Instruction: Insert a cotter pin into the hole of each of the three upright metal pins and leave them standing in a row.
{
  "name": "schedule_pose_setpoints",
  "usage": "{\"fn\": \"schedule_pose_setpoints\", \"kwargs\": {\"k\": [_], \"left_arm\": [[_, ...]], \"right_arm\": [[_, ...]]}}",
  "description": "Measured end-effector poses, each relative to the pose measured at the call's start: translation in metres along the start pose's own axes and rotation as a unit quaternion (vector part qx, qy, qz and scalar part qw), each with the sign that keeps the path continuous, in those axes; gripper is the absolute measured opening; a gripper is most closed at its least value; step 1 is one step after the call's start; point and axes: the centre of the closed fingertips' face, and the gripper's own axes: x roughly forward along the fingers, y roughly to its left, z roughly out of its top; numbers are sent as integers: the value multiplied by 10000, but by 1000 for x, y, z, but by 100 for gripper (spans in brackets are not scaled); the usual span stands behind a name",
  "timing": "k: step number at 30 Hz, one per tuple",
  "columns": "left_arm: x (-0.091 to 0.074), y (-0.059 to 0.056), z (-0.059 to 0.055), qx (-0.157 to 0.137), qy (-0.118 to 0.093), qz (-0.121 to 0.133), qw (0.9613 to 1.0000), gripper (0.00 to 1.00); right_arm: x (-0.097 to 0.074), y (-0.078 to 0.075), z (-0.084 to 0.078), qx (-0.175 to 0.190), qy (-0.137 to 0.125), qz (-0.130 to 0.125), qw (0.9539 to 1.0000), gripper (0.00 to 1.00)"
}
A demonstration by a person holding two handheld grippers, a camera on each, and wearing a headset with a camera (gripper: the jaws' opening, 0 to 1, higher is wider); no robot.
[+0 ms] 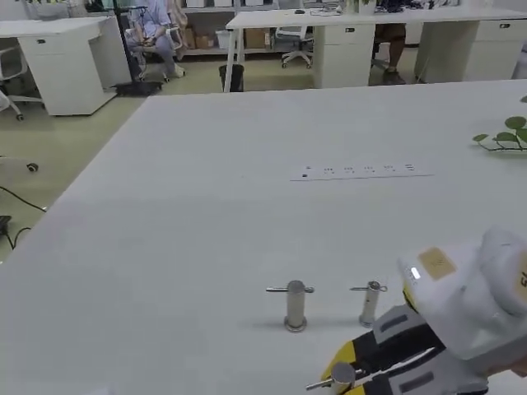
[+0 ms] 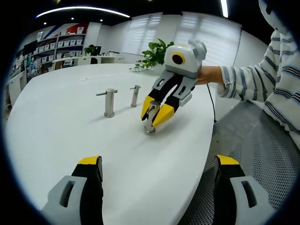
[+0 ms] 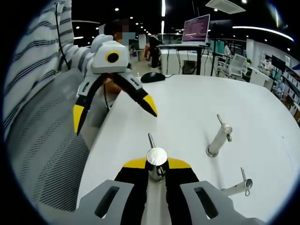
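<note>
Two upright metal pins, one on the left (image 1: 295,306) and one on the right (image 1: 370,302), stand side by side on the white table (image 1: 206,214), each with a cotter pin through its top. A third metal pin (image 1: 342,376) stands nearer the front edge, also with a thin cotter pin through it. My right gripper (image 1: 346,370) is shut on this third pin (image 3: 156,159). From the left gripper view the right gripper (image 2: 153,117) clamps the third pin (image 2: 150,124), with the other two pins (image 2: 109,103) behind. My left gripper (image 3: 114,116) hangs open off the table edge, holding nothing.
A flush socket strip (image 1: 362,171) lies in the tabletop farther back, and a small green plant (image 1: 504,136) sits at the right edge. A mesh chair (image 2: 248,145) stands just past the table's near edge. More desks and a seated person are in the background.
</note>
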Motion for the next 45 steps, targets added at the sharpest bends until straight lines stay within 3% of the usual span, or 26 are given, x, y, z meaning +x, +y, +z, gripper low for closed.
{"fn": "schedule_pose_setpoints", "kwargs": {"k": [8,19,24,31,45], "left_arm": [[-1,2,-2,-5,23,44,10000,99],[-5,2,-14,-121,102,110,9998,99],[-7,2,-15,-110,151,129,9997,99],[-10,4,-12,-89,162,190,9996,99],[-10,-1,-7,-38,215,212,9995,99]], "right_arm": [[-20,-12,-9,-11,82,-134,9999,13],[-50,-33,-35,167,317,-402,9985,13],[-65,-46,-39,595,-3,-594,9965,13],[-82,-67,-49,755,-43,-913,9929,13],[-94,-82,-62,777,20,-1138,9905,13]]}}
